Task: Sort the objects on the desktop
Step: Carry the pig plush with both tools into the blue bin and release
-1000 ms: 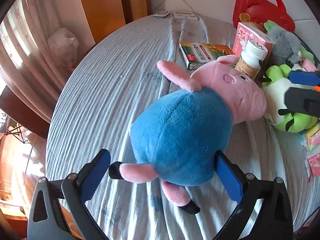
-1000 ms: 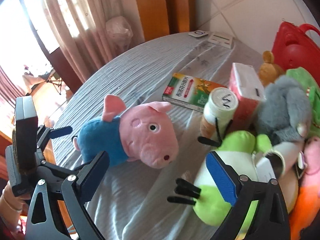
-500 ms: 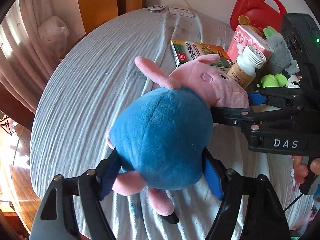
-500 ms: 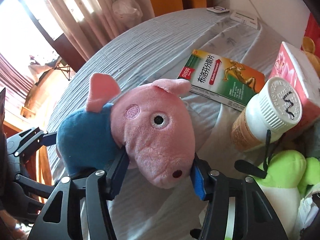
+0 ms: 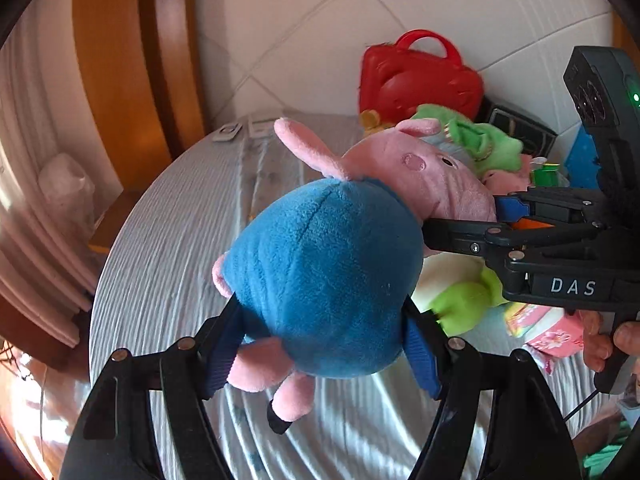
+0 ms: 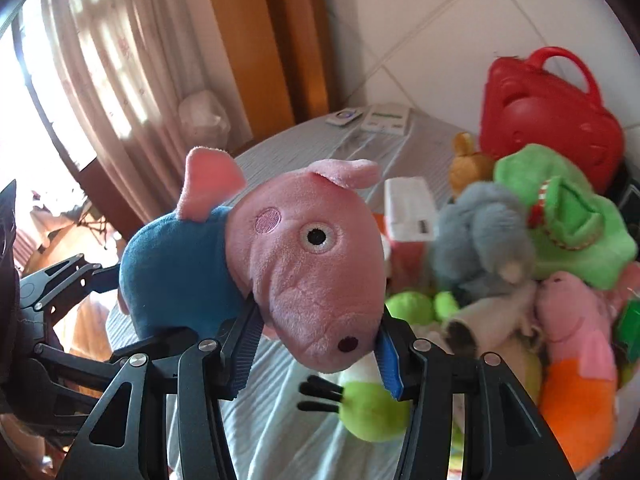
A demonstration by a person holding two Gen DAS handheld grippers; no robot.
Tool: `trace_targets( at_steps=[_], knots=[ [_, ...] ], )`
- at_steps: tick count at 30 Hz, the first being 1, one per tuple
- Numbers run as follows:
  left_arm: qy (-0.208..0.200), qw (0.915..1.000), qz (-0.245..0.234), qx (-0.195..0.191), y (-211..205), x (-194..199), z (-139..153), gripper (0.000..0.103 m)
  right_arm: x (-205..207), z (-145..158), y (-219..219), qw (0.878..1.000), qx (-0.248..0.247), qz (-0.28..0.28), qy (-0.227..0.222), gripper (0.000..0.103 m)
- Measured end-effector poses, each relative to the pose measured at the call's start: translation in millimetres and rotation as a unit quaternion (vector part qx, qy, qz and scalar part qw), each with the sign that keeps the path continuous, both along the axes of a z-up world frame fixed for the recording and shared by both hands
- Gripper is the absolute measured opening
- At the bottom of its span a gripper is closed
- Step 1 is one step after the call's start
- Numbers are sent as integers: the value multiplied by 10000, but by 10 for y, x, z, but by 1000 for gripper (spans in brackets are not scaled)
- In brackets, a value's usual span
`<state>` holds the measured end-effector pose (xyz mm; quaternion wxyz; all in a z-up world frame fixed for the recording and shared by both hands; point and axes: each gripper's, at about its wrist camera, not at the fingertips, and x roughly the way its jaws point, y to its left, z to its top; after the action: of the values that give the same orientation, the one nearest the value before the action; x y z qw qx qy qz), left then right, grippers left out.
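Blue fleece and pink plush: the pig toy (image 5: 324,280) hangs clear of the desk (image 5: 168,248), carried between both tools. The left tool (image 5: 320,344) is clamped on its blue belly, pads pressed into either side, while the right tool (image 6: 316,344) pinches the pink snout just below the eye. Beyond the head lies the heap of soft toys (image 6: 560,240): a green plush (image 6: 568,220), a grey one (image 6: 480,240) and a small pink one (image 6: 568,312), with the red case (image 6: 548,124) against the wall behind. I'd guess the pig belongs with that heap, though the blur there makes a free spot hard to pick out. To do it well, move both tools together so the neck isn't stretched, lower the toy until it rests on something, then release the snout first and the belly last.
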<state>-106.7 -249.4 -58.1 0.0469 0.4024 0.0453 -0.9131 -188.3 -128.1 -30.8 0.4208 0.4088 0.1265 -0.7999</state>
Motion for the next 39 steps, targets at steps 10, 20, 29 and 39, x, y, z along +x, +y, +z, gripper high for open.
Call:
trace_targets(
  at_steps=[10,20,29,39],
  knots=[
    [1063,9775,-1822,7,1462,-348,944,71,98,1041,1783,9777,-232,-1910,844,50],
    [1522,9219,-3562,124,3936,-775,1738,71,251,1850,4112,9214,-200,-3635,1364,50],
    [1283,8791,-4590,42,6118,-882,2156,71,272,2027,5993,8781,-206,-4638,1154,49],
    [36,8663,-4983,-342,7670,-1091,1949,63,269,1458,7295,8720,-11,-4895,34,22]
  ],
)
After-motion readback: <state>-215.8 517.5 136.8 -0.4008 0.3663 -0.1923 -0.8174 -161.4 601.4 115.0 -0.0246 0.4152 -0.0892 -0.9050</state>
